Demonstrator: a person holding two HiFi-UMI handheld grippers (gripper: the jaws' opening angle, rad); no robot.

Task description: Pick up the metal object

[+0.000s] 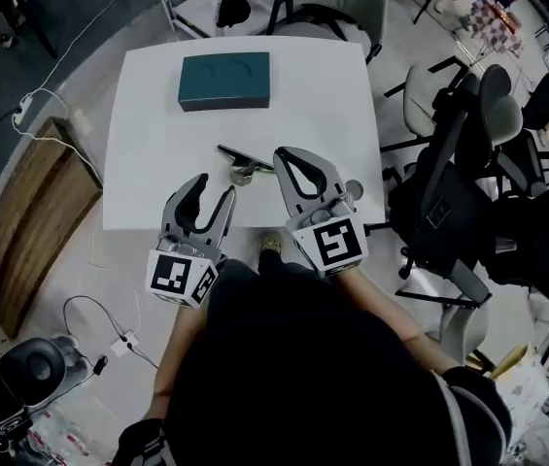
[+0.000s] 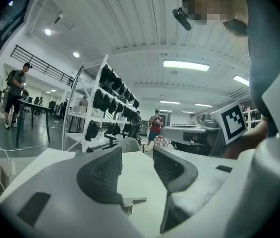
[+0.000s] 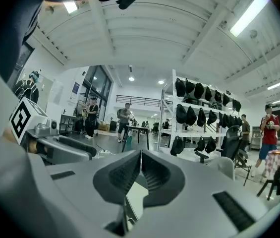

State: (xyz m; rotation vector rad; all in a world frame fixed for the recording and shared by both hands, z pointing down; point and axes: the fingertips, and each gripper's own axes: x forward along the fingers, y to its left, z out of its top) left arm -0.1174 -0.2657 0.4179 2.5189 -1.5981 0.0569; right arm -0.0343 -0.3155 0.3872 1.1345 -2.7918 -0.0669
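The metal object, a dark flat bar with a silvery round part under it, lies on the white table near its front edge. My left gripper hovers over the front edge just left of the object, jaws open and nothing between them. In the left gripper view the left gripper shows only bare tabletop in its gap. My right gripper sits just right of the object with its fingertips touching. The right gripper view confirms the right gripper is shut with nothing in it.
A teal box lies at the table's far side. Office chairs crowd the right of the table. A wooden board and cables lie on the floor to the left.
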